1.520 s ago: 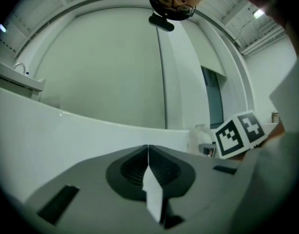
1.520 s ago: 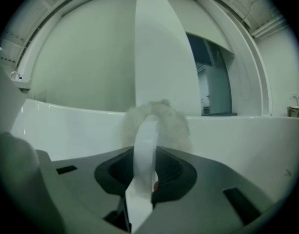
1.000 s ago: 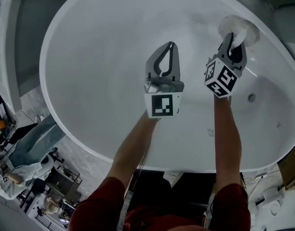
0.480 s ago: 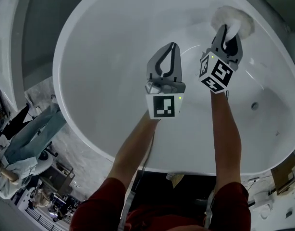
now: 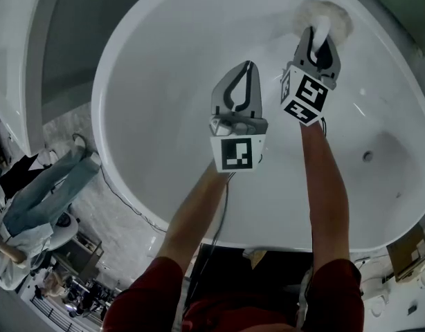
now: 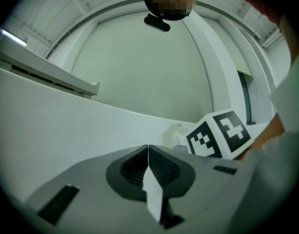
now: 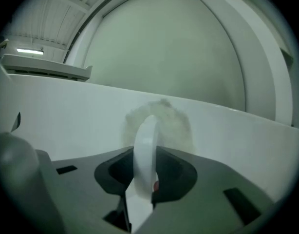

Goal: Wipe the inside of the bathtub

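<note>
Step in hand: wiping the inner wall, far end of the tub.

- Bathtub (image 5: 171, 68): white, oval, and it filled most of the head view. Drain (image 5: 367, 156) sat low on the right side, well apart from the working area.
- Right gripper (image 5: 319, 34): fingers closed on the thin white handle (image 7: 145, 150) of a wiping pad (image 5: 324, 14). The handle stood edge-on between them. The round, fluffy pad was pressed flat against the inner wall just below the far rim; the right gripper view showed it touching the white surface directly ahead.
- Left gripper (image 5: 247, 66): fingers fully together with nothing between them. It hung over the tub's interior just beside the right gripper and was not touching the wall as far as could be told.

Judgement: early-to-middle of the wipe. Only the far wall had the pad on it, and no view showed which areas were already covered.

Next move calls for steady pressure with the pad kept flat on the curved wall, sweeping in overlapping passes down toward the floor and drain. The firm grip should keep the thin handle from twisting.
</note>
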`<state>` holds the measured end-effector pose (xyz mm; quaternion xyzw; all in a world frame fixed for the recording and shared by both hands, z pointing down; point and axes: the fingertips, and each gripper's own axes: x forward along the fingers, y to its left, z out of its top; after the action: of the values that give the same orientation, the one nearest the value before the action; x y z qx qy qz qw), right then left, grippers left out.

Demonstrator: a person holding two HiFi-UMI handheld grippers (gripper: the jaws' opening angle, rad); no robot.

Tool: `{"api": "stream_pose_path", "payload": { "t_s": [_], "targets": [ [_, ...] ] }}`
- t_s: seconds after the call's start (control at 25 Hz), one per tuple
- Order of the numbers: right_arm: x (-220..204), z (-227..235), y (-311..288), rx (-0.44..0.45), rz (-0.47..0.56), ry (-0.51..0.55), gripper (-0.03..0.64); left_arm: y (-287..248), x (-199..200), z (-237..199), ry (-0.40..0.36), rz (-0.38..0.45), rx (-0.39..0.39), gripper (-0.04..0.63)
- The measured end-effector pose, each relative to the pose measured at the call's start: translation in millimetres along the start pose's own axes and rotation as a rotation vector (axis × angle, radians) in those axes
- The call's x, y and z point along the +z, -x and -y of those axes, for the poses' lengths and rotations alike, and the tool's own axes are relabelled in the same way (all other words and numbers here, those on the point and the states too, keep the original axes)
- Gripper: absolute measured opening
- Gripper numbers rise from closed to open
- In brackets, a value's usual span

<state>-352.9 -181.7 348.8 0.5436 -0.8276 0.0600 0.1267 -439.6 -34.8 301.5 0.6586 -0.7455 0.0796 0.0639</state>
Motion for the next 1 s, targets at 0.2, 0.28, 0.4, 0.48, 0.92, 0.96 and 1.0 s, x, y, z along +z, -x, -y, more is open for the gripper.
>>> {"api": "stream_pose_path", "payload": {
  "t_s": [0.2, 0.28, 0.4, 0.48, 0.92, 0.96, 1.0],
  "targets": [
    [-0.5, 1.2, 1.7, 0.014, -0.027, 0.015, 0.097, 6.1, 12.6, -3.6, -0.003, 0.013, -0.008, 0.015],
    [1.0, 3.1, 4.2, 0.020, -0.044, 0.014, 0.097, 9.8, 21.2, -2.2, 0.027, 0.022, -0.011, 0.015],
    [5.6, 1.5, 9.6, 0.031, -0.059, -0.009, 0.097, 14.0, 31.7, 1.4, 0.009, 0.023, -0.040, 0.015],
    [12.8, -7.7, 13.0, 0.057, -0.056, -0.002, 0.097, 15.5, 40.1, 0.7, -0.008, 0.033, -0.060, 0.015],
    [74.3, -44.6, 55.9, 0.120, -0.028, 0.022, 0.097, 22.6, 84.4, -21.7, 0.058, 0.061, -0.073, 0.015],
    [90.6, -46.3, 71.6, 0.118, -0.019, 0.022, 0.097, 34.6, 97.1, -24.3, 0.053, 0.059, -0.073, 0.015],
    [108.0, -42.0, 91.6, 0.114, -0.005, 0.025, 0.097, 48.6, 111.7, -21.0, 0.055, 0.057, -0.073, 0.015]
  ]
}}
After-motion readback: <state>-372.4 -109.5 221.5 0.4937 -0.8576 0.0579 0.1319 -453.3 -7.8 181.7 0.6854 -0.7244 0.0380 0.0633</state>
